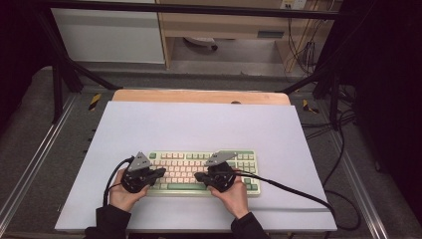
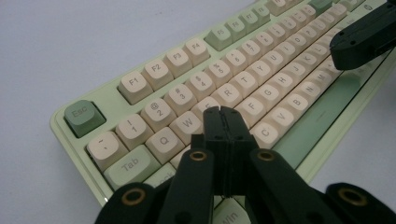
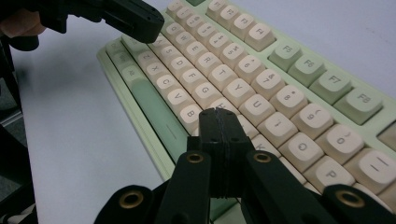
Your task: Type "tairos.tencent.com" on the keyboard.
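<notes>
A pale green keyboard (image 1: 251, 158) with cream keys lies near the front of the white table. My left gripper (image 1: 162, 172) hovers over its left half, jaws pressed together with nothing between them; in the left gripper view its tip (image 2: 221, 111) sits just above the keyboard (image 2: 88, 149) around the E and D keys. My right gripper (image 1: 197, 177) is over the middle of the keys, also shut and empty. In the right gripper view its tip (image 3: 217, 112) hangs above the keyboard (image 3: 154, 149) near the N and J keys. Each gripper points inward toward the other.
The white mat (image 1: 199, 124) covers a wooden tabletop (image 1: 199, 96). Black cables (image 1: 293, 191) trail off to the right edge. Black frame legs stand at both far corners, and grey carpet surrounds the table.
</notes>
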Tool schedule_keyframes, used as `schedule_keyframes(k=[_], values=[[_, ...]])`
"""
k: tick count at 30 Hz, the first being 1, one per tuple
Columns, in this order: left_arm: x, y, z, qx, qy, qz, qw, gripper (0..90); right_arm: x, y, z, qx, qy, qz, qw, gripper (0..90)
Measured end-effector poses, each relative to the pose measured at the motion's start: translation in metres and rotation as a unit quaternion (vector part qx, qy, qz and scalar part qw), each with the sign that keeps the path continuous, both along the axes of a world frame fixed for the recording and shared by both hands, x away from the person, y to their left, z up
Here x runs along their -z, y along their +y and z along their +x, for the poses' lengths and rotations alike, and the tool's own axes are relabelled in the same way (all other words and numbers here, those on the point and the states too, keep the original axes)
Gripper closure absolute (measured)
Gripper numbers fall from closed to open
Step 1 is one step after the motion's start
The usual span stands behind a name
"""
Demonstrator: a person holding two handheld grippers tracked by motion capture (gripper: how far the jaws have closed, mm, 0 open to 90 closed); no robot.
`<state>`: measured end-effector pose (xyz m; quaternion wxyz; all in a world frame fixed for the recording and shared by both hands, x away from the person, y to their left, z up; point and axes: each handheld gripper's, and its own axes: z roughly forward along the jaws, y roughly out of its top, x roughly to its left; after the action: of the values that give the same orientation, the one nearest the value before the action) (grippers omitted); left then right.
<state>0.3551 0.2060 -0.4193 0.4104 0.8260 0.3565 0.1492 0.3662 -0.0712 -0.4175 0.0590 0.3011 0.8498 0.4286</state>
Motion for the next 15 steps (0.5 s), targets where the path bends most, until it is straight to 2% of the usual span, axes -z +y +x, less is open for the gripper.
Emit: schedule_keyframes(k=[15], values=[[-0.001,-0.002,-0.001,0.003,0.000,-0.002,1.0000,89.8,0.000,-0.039,-0.002,0.026,0.001,0.005,0.9997,90.0]])
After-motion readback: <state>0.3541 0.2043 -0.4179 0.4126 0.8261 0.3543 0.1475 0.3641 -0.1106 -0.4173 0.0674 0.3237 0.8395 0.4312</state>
